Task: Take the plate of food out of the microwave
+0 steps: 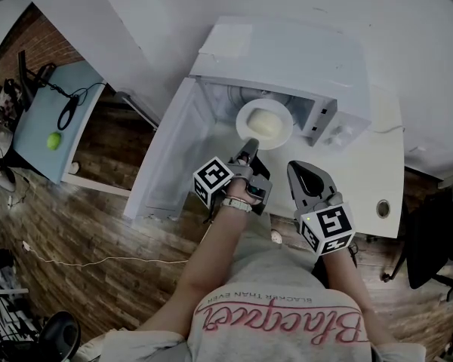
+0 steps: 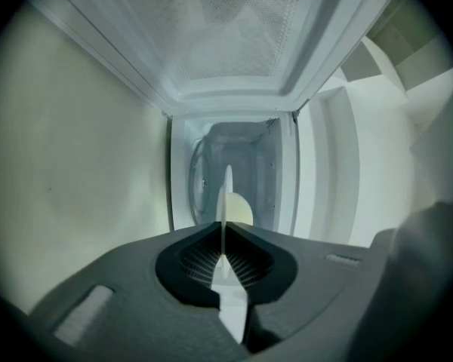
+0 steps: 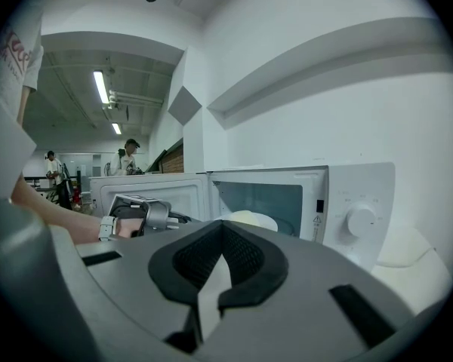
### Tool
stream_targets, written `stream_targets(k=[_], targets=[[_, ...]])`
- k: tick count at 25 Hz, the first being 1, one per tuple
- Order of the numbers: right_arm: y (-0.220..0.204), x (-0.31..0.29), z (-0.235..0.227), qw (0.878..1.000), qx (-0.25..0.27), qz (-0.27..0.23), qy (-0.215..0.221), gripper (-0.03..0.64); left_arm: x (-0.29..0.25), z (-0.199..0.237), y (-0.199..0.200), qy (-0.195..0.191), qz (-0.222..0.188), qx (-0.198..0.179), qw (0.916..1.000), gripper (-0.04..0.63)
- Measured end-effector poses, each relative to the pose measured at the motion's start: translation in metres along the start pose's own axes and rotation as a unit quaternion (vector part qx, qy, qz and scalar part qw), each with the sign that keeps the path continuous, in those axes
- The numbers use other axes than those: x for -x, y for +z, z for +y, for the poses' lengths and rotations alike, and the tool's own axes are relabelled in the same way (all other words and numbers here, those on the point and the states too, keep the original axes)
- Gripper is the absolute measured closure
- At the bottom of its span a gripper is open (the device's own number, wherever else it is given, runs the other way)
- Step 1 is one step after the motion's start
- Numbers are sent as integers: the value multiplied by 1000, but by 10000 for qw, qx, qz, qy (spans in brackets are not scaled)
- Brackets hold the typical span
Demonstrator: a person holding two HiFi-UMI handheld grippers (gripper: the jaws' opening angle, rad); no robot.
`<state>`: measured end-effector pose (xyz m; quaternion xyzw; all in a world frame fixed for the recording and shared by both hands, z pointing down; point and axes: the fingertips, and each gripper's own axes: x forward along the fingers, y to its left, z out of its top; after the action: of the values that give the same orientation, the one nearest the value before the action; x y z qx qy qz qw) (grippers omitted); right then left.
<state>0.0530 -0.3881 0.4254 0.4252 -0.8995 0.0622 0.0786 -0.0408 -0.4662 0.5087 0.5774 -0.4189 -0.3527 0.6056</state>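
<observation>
While the white microwave (image 1: 287, 59) stands with its door (image 1: 170, 157) swung open, we hold the plate (image 1: 243, 116) of pale food (image 1: 264, 124) at its mouth, our left gripper (image 1: 251, 148) clamped on the near rim; our right gripper (image 1: 296, 168) hangs just beside it, jaws pressed together, empty.

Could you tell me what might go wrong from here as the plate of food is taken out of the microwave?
1. The left gripper pinches only the near rim of the plate, so the plate could tip or slip and the food slide off.
2. The right gripper is shut, empty and off to the side, so it gives no support.
3. The plate sits at the mouth of the microwave, beside the open door, and might clip the frame.
</observation>
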Motion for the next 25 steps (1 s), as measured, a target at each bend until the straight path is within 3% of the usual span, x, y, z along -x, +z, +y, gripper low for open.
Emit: stream_targets(k=[25], targets=[[-2, 37, 28, 9999, 59, -71, 50, 606, 49, -10, -20, -143, -54, 8, 9999, 577]])
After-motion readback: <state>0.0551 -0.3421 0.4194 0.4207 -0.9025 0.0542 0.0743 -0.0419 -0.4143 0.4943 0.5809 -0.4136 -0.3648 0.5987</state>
